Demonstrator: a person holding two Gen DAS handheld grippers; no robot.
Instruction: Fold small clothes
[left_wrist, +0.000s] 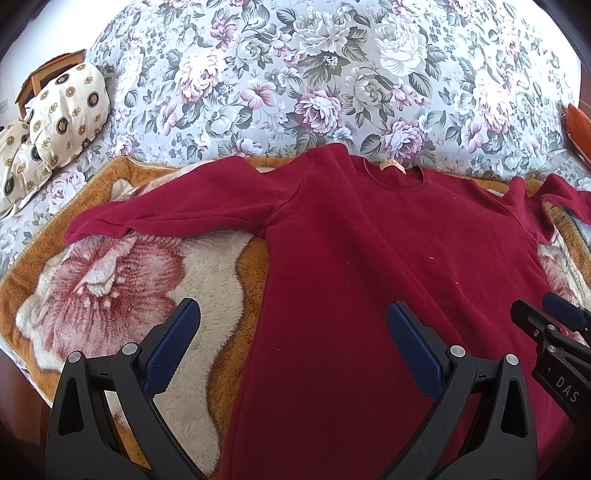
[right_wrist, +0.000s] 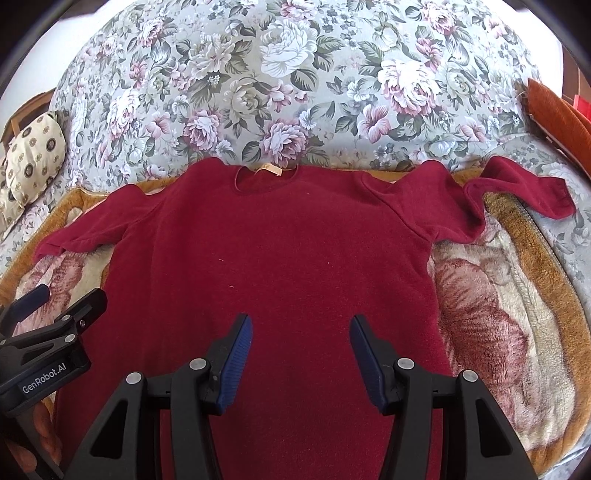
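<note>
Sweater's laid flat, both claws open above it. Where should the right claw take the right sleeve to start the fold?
Judging by its pose, take the right sleeve at its cuff, coming from the outer right side. That end trails off the fleece blanket onto the floral bedspread, with a free edge to pinch. The right claw hangs open over the sweater body.

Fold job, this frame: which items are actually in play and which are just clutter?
In play:
- dark red sweater, spread flat, sleeves out
- left gripper, open, over the sweater's left edge
- right gripper, open, over the sweater body

Clutter:
- plush floral blanket under the sweater
- floral bedspread
- cream patterned pillow
- wooden chair
</note>
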